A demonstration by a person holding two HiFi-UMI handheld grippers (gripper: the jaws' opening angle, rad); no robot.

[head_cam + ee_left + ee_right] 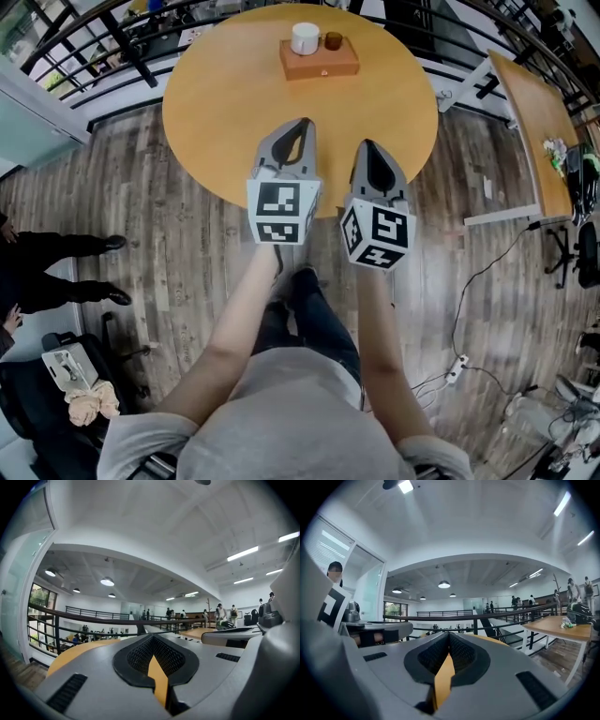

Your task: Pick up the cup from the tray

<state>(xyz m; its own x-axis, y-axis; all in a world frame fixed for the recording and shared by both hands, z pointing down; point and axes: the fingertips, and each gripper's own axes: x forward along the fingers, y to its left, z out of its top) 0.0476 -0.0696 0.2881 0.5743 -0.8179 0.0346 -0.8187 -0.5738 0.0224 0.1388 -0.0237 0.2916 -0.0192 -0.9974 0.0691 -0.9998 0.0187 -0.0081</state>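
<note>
Both tools are level and side by side over the near edge of the round counter (216,103), noses toward the far side. Left tool (302,124): jaws pressed together at the tips, nothing pinched; only counter top shows through the loop behind the tips. Right tool (367,145): same, tips together, empty. I read this as an approach posture, since closed and level keeps both clear of the counter top. Neither is near the target. The tray (319,66) lies at the far side of the counter, well apart from both tools. A white cup (305,38) stands on its left part, with a smaller brown cup (333,40) just to the right. I take the white one as the task's cup, though the task line does not settle which. It stands upright, mouth up, long axis vertical; I can make out no handle from here. Judgement: a tool's jaws must spread before it can take the cup, and the upright stance favours a level grasp across the wall.
</note>
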